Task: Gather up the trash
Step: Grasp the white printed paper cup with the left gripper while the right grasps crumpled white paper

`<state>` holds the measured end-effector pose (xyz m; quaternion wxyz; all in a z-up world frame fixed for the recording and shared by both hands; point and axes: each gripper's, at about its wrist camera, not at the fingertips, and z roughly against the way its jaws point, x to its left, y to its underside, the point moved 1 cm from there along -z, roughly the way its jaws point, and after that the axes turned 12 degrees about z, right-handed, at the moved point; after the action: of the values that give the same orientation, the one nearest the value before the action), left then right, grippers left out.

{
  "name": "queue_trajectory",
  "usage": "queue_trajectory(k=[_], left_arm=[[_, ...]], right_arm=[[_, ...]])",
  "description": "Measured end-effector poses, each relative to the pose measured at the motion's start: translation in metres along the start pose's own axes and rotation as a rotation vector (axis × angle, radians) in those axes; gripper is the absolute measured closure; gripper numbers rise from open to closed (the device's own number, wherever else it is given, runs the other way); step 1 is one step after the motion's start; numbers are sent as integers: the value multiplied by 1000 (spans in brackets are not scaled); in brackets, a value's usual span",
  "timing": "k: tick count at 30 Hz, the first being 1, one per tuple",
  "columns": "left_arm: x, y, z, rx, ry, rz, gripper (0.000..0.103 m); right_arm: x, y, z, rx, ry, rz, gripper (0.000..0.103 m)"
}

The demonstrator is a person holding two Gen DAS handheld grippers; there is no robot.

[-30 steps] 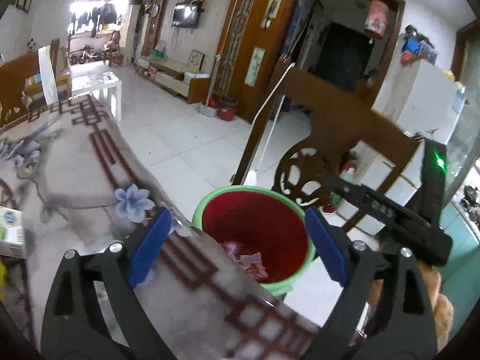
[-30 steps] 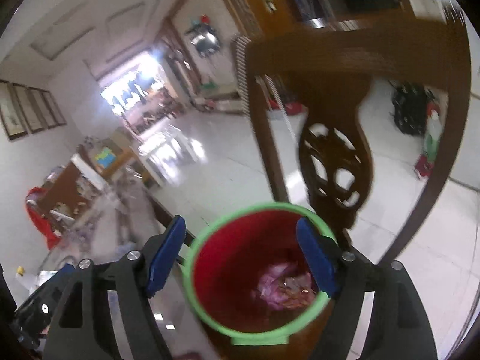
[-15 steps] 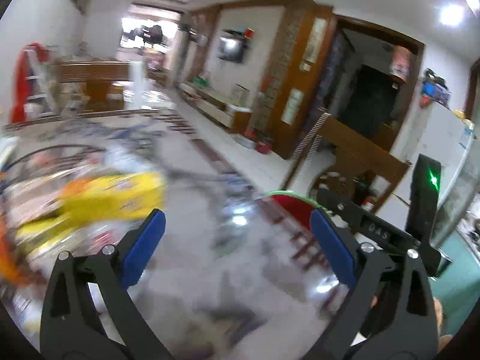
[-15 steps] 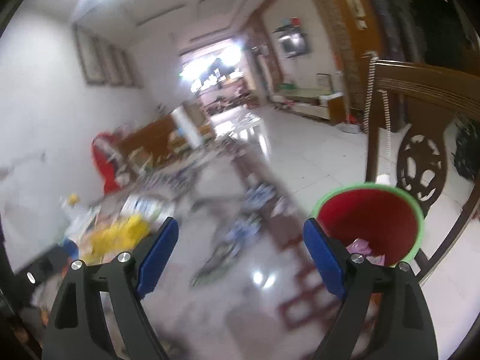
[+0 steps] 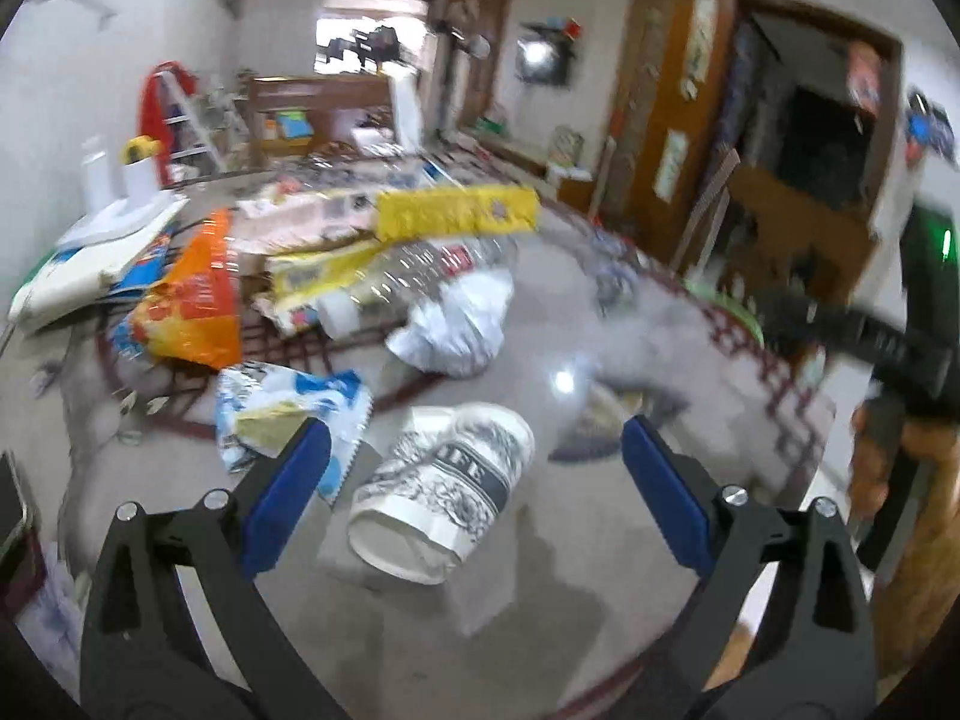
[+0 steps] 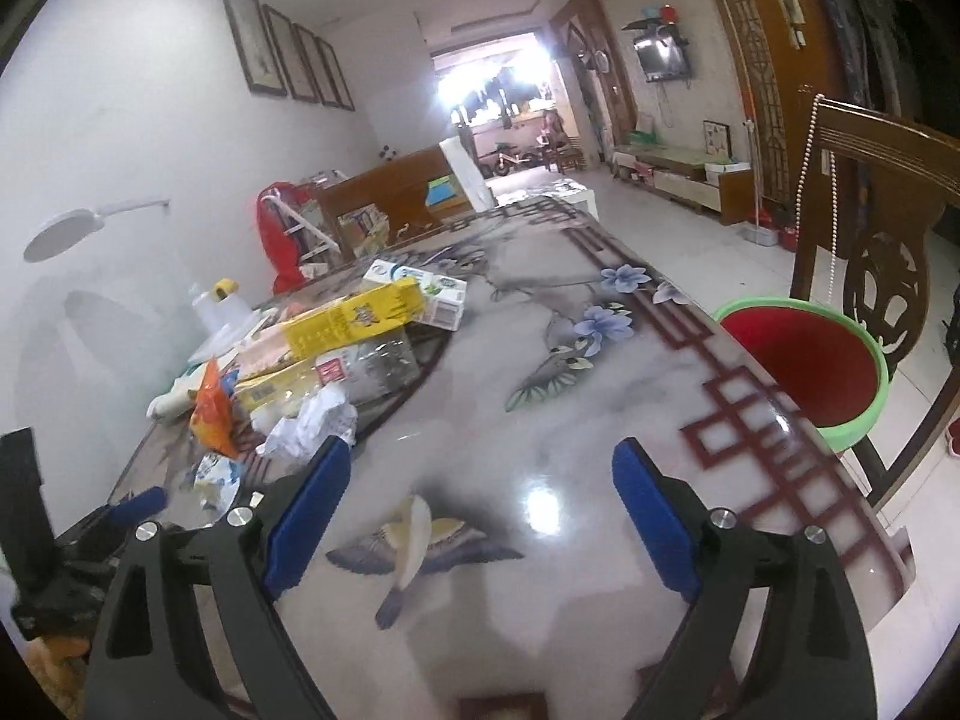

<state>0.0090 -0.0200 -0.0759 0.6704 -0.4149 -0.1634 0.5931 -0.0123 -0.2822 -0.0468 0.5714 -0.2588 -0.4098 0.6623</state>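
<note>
A patterned paper cup (image 5: pixel 444 498) lies on its side on the glossy table (image 5: pixel 600 588). My left gripper (image 5: pixel 474 429) stands wide open around the cup without touching it. Beyond it lie a blue-white wrapper (image 5: pixel 288 402), an orange snack bag (image 5: pixel 192 306), a crumpled white bag (image 5: pixel 456 330) and a yellow box (image 5: pixel 456 210). My right gripper (image 6: pixel 480 450) hangs over bare table (image 6: pixel 540 396); its jaws are opening with nothing between them. The red bin with a green rim (image 6: pixel 804 372) stands off the table's right edge. The trash pile (image 6: pixel 312 372) is to the left.
A carved wooden chair (image 6: pixel 870 210) stands right behind the bin. White bottles (image 5: pixel 114 174) and a lamp base stand at the table's far left by the wall. The right gripper's black body (image 5: pixel 870 336) shows at the right of the left wrist view.
Both grippers have swung away from the red bin and over the table. The left one now frames the paper cup. The right jaws stand wider.
</note>
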Motion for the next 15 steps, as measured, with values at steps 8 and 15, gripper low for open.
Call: queue_trajectory(k=[8, 15], left_arm=[[12, 12, -49, 147, 4, -144, 9], [16, 5, -70, 208, 69, -101, 35]], right_arm=[[4, -4, -44, 60, -85, -5, 16], [16, -20, -95, 129, -150, -31, 16]])
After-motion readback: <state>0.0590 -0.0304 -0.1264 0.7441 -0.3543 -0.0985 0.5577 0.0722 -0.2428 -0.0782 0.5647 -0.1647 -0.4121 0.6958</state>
